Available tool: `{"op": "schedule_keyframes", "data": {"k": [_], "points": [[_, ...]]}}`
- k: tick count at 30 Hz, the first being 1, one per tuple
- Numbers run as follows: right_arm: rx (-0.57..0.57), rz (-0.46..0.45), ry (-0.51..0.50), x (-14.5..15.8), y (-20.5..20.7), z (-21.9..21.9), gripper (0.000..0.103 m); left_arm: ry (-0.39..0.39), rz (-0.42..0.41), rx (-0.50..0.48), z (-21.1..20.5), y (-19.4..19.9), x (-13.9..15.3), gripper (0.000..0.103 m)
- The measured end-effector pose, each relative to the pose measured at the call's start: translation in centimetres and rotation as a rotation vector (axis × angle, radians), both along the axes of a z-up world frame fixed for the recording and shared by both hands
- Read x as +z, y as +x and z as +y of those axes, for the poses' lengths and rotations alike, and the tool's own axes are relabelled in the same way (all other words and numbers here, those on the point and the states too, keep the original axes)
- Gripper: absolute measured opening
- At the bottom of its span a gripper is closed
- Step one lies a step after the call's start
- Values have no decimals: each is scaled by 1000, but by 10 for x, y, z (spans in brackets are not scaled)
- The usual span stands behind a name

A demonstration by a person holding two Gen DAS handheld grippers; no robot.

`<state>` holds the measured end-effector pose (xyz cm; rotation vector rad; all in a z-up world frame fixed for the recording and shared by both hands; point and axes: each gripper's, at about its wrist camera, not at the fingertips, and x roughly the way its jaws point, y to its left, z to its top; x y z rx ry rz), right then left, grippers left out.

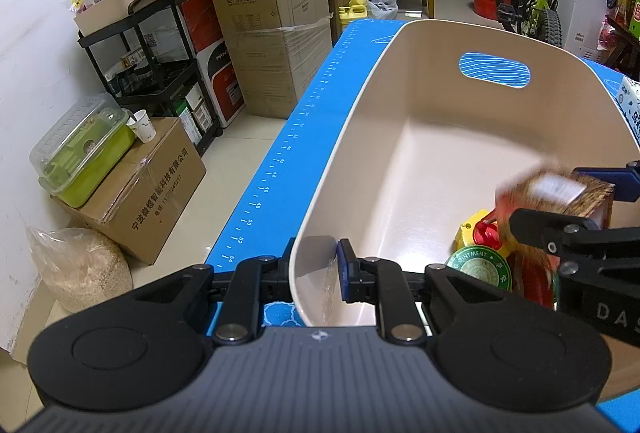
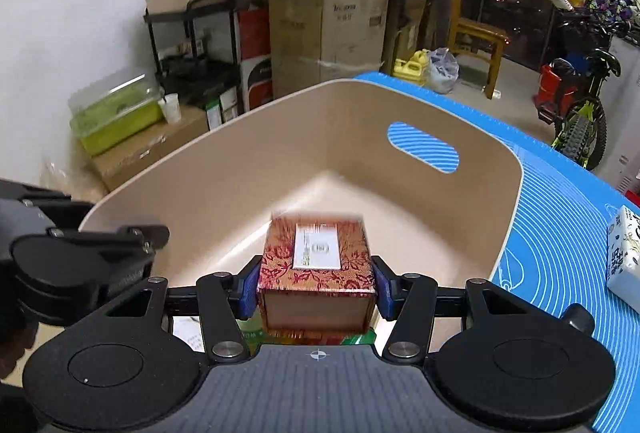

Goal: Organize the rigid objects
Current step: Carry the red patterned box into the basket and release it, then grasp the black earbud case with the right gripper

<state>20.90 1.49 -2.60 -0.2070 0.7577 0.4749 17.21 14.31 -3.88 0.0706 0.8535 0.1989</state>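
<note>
- Red-and-gold patterned box [image 2: 318, 273], white label on top, is clamped between the right gripper [image 2: 316, 291] pads above the beige bin [image 2: 224, 169].
- Green ointment tin [image 1: 482, 267] and a yellow-and-red item [image 1: 482, 231] lie inside the bin.
- Left gripper [image 1: 316, 269] is pinched on the bin's near rim.
- Blue mat [image 2: 560, 225] lies underneath the bin.

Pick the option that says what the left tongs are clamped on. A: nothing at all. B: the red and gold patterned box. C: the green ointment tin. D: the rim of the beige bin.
D: the left tongs are shut on the near wall of the beige bin, one pad inside and one outside, while the patterned box sits in the right tongs.
</note>
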Motion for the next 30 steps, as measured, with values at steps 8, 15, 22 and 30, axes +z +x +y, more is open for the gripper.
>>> {"op": "schedule_keyframes", "data": {"k": [8,15,22,30], "points": [[-41,-64,78,22,0,-23,79,-1,0,0,-1,0,0,21],[-164,-103,127,32,9,-71,91,-1,1,1,-1,1,0,21],[-314,-116,128,22,23,-121,101,-6,1,5,-2,-1,-1,21],[-435,-78,40,-11,39,-165,101,-5,2,5,-1,-1,-1,21]]}}
